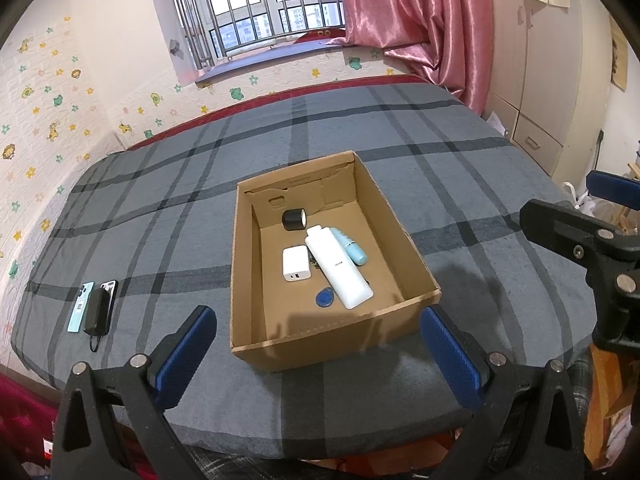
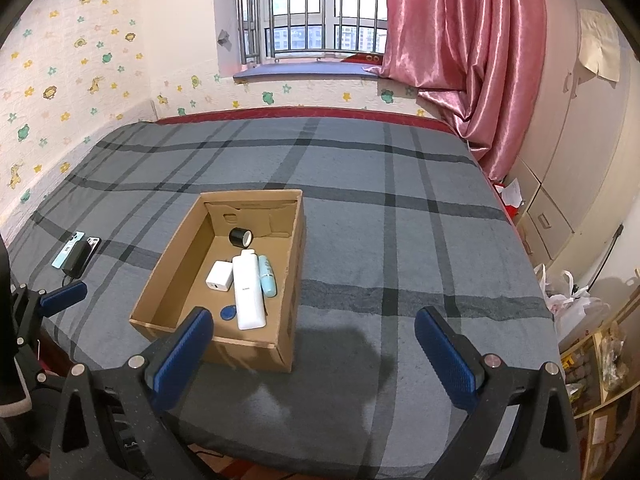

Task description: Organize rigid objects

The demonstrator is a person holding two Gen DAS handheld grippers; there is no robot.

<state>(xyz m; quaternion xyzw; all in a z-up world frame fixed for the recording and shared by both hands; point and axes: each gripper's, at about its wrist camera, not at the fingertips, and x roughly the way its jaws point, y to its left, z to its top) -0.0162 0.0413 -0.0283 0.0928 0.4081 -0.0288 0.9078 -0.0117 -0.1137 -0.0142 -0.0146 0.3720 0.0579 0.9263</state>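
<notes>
The cardboard box (image 1: pixel 256 280) is sitting open-topped on the bed (image 1: pixel 440 168) just ahead of the left gripper (image 1: pixel 318 344), holding a long white bottle (image 1: pixel 338 266), a white charger (image 1: pixel 296 263) and a black cap (image 1: pixel 293 218); both the left and the right gripper (image 2: pixel 314 350) are gaping wide, gripping nothing.

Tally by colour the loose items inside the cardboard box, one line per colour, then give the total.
White: 2, the charger and the long remote
Black: 1, the small cylinder
Light blue: 1, the slim device
Dark blue: 1, the key fob
Total: 5 in the cardboard box
</notes>
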